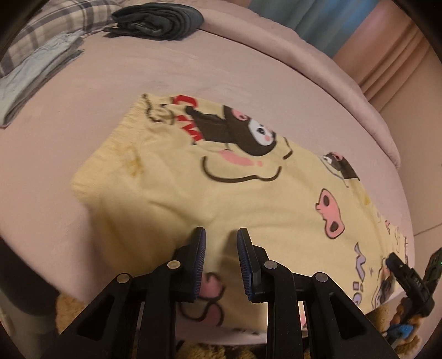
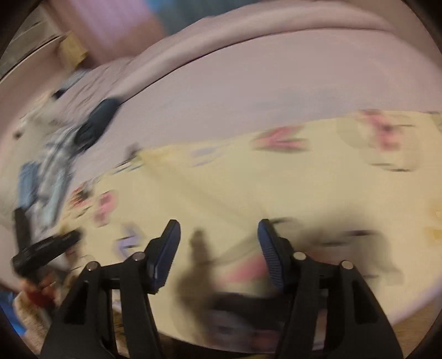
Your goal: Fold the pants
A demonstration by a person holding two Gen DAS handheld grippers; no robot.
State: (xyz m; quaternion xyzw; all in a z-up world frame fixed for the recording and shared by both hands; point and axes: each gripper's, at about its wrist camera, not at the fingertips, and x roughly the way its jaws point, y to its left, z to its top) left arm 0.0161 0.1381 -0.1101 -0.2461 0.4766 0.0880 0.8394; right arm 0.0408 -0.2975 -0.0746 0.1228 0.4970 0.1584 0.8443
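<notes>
Yellow pants [image 1: 210, 187] printed with cartoon figures lie spread flat on a pink bed [image 1: 124, 74]. My left gripper [image 1: 221, 234] hovers over their near edge with its jaws open and holds nothing. In the blurred right wrist view the same pants [image 2: 248, 187] fill the middle. My right gripper [image 2: 218, 226] is open wide above them and empty, and its shadow falls on the cloth. The right gripper also shows at the right edge of the left wrist view [image 1: 411, 270].
A dark folded garment [image 1: 157, 20] and a pale blue folded garment [image 1: 36, 74] lie at the far left of the bed, beside plaid cloth [image 1: 55, 19]. The bed's raised pink rim [image 1: 331, 71] runs along the far right side. A tan fluffy rug [image 1: 201, 350] lies below the near edge.
</notes>
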